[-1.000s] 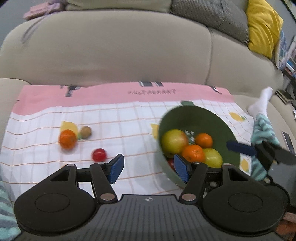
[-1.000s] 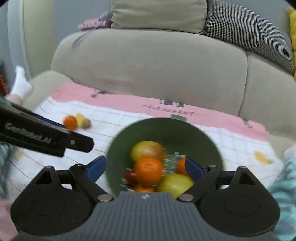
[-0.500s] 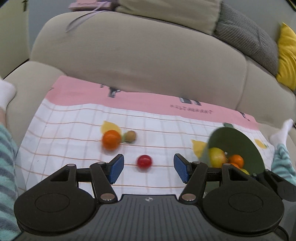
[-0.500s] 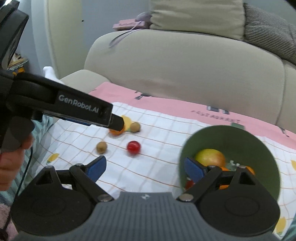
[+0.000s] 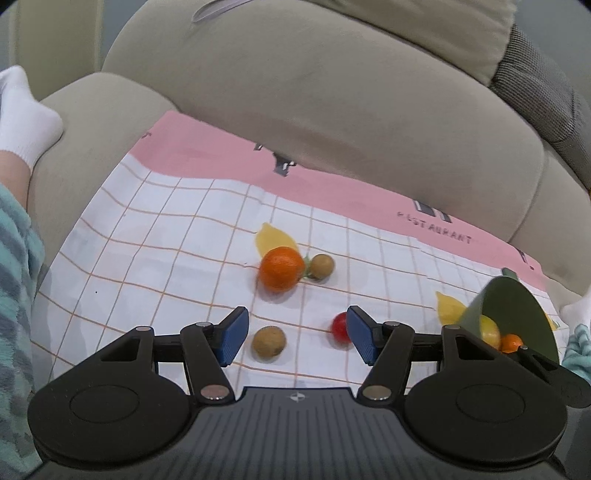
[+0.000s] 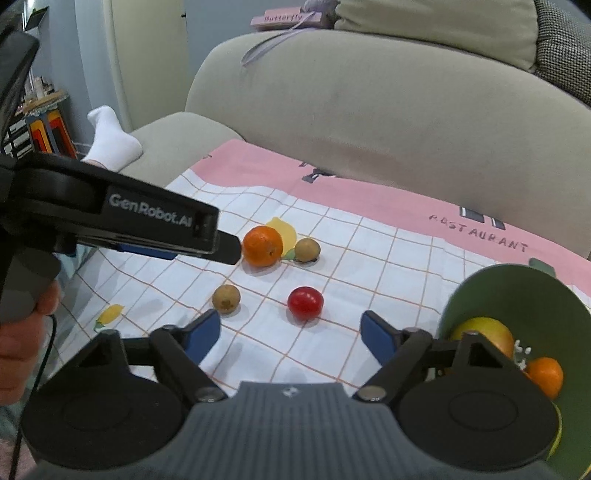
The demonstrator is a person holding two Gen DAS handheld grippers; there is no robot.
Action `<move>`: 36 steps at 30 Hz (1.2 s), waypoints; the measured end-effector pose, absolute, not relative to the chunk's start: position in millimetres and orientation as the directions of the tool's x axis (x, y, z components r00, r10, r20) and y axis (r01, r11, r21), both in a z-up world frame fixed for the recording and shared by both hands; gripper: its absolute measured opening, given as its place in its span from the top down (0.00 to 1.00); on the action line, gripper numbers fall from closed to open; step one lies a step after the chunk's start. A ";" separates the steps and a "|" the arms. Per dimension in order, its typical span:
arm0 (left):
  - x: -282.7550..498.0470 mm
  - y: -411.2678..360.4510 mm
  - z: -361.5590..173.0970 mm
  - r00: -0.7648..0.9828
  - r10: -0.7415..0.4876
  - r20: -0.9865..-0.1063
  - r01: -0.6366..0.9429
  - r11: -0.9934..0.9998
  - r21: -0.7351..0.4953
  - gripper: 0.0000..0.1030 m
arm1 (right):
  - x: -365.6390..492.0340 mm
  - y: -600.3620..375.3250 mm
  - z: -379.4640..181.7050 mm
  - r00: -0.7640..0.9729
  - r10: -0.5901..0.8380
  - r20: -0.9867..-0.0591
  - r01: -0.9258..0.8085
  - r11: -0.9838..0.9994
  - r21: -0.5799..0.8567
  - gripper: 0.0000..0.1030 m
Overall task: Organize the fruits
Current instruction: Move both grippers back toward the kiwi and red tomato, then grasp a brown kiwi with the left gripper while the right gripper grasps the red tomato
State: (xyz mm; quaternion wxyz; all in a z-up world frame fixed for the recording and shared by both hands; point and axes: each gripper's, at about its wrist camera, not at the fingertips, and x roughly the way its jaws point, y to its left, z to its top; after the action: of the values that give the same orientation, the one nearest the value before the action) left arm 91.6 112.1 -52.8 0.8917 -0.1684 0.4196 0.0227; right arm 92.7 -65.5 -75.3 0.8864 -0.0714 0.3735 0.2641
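Note:
On the checked cloth point(image 5: 177, 236) lie an orange point(image 5: 279, 268) point(image 6: 262, 246), two small brown fruits point(image 5: 321, 266) point(image 5: 269, 342) point(image 6: 307, 250) point(image 6: 226, 298) and a small red fruit point(image 5: 340, 326) point(image 6: 305, 303). A green bowl point(image 5: 517, 306) point(image 6: 524, 295) at the right holds a yellow-green fruit point(image 6: 484, 332) and an orange point(image 6: 546, 374). My left gripper point(image 5: 293, 338) is open and empty, just above the near brown fruit; it also shows in the right wrist view point(image 6: 110, 218). My right gripper point(image 6: 290, 336) is open and empty, near the red fruit.
The cloth lies on a beige sofa seat, with the sofa back point(image 5: 332, 110) behind it. A foot in a white sock point(image 6: 110, 142) rests on the left armrest. A pink book point(image 6: 284, 16) lies on top of the sofa back.
Both grippers have swung left, away from the bowl and toward the loose fruits. The bowl has slid to the right edge of both views. Both grippers stay open.

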 end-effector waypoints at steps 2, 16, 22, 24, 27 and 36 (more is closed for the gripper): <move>94.6 116.3 -56.7 0.640 -0.106 -0.761 -0.190 0.938 -0.290 0.35 | 98.7 -62.8 -80.0 0.582 0.406 -0.705 -0.522 0.851 0.060 0.27; 113.1 122.8 -90.9 0.558 -0.104 -0.824 -0.189 0.950 -0.248 0.46 | 126.3 -44.5 -110.0 0.578 0.372 -0.726 -0.569 0.822 -0.032 0.54; 115.6 123.4 -102.9 0.525 -0.119 -0.843 -0.191 0.948 -0.253 0.50 | 133.2 -39.6 -120.1 0.574 0.368 -0.731 -0.580 0.813 -0.047 0.61; 117.1 122.6 -106.9 0.517 -0.129 -0.846 -0.188 0.947 -0.259 0.52 | 135.3 -38.3 -123.0 0.573 0.368 -0.732 -0.584 0.810 -0.050 0.61; 118.7 117.8 -109.2 0.524 -0.119 -0.843 -0.172 0.955 -0.242 0.52 | 136.9 -35.3 -126.8 0.574 0.371 -0.730 -0.593 0.803 -0.058 0.61; 120.4 107.6 -111.2 0.525 -0.076 -0.848 -0.123 0.979 -0.163 0.62 | 142.4 -30.2 -135.1 0.575 0.369 -0.730 -0.600 0.797 -0.070 0.66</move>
State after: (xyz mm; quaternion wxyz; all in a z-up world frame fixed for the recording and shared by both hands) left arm 120.4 107.6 -111.2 0.8671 -0.1020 0.4873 0.0138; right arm 142.4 -30.2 -135.1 0.8734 -0.1571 0.3682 0.2773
